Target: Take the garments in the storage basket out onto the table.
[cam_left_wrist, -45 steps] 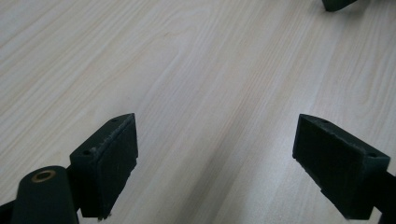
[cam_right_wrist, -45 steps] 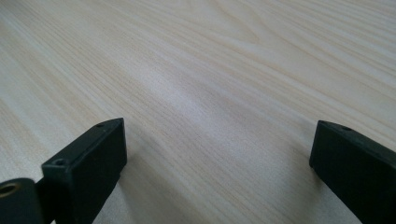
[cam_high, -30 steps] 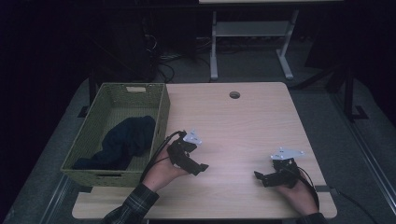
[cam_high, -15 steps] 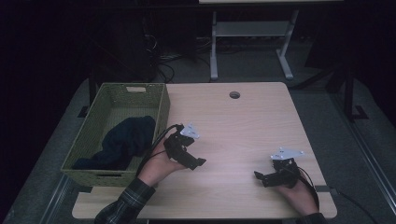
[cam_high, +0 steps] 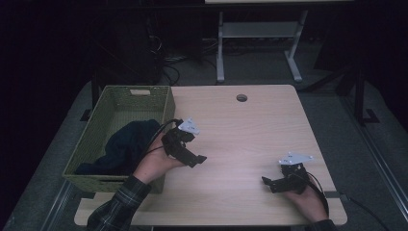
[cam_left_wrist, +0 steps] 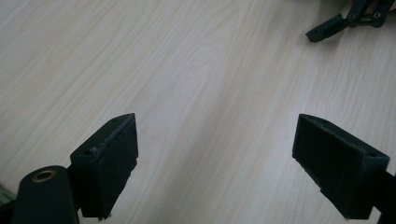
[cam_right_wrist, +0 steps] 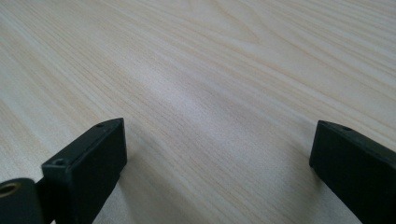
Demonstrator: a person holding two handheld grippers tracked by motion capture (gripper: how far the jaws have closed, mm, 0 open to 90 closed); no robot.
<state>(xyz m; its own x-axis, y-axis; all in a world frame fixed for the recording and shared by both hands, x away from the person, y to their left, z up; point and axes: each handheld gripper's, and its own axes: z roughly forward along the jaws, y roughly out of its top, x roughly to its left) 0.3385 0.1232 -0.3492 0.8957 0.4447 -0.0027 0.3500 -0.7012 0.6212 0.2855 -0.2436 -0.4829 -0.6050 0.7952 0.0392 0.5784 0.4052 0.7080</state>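
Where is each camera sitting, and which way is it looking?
High view: sits above the person's side, looking forward and down on the pale wooden table, green woven basket and both forearms.
Left gripper view: rides on the left hand-held gripper, looking along its open jaws at the tabletop.
Right gripper view: rides on the right hand-held gripper, looking along its open jaws low over bare wood.
Shared: the left gripper view and the high view both show the right hand-held gripper.

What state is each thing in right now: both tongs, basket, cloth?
Left tongs: open, holding nothing, over bare table beside the basket.
Right tongs: open, holding nothing, low over the table near its front right corner.
Basket: upright at the table's left edge, holding the cloth.
Cloth: dark, crumpled, lying inside the basket.
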